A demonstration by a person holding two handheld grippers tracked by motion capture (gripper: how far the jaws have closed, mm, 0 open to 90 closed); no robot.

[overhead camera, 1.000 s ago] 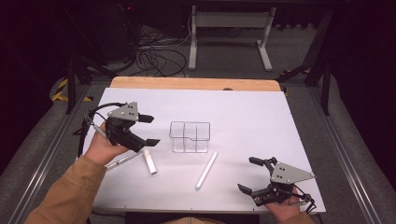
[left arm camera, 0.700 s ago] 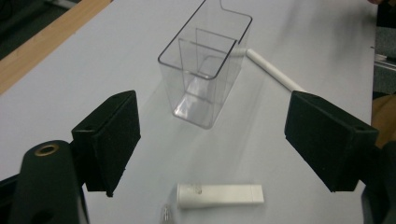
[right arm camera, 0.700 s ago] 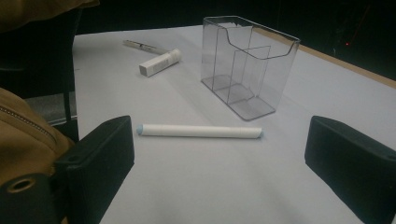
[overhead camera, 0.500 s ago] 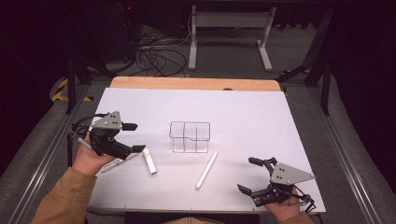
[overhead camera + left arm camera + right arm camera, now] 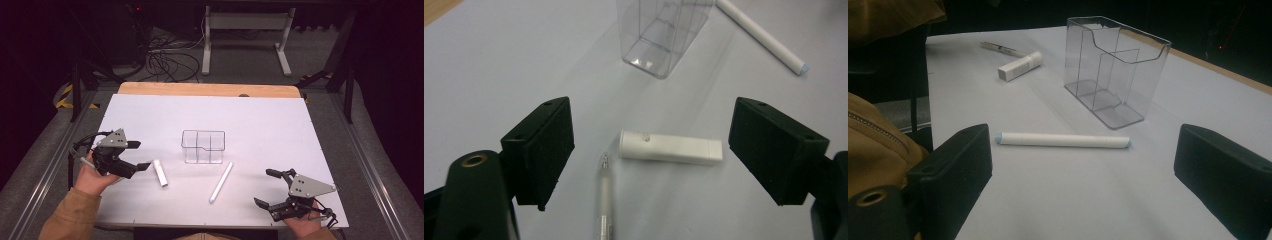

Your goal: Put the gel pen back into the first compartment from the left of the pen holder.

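Note:
A clear plastic box (image 5: 202,146) with several compartments stands empty mid-table. A short white stick (image 5: 160,172) lies to its near left, and a long white marker (image 5: 221,181) lies to its near right. My left gripper (image 5: 141,155) hovers low at the left, open, jaws pointing at the short stick (image 5: 670,148), which lies just ahead between them, untouched. A translucent pen (image 5: 604,200) lies beneath that gripper. My right gripper (image 5: 264,188) rests open near the front right edge. The marker (image 5: 1063,140) lies a little ahead of its jaws, with the box (image 5: 1115,70) behind.
The white table top (image 5: 270,125) ends in a wooden strip (image 5: 205,89) at the far edge. Cables and a metal stand sit on the dark floor beyond. A tan sleeve (image 5: 878,145) borders the right gripper view's left side.
My left gripper has moved left, toward the near edge and lower, still open. The right gripper and the objects have stayed put.

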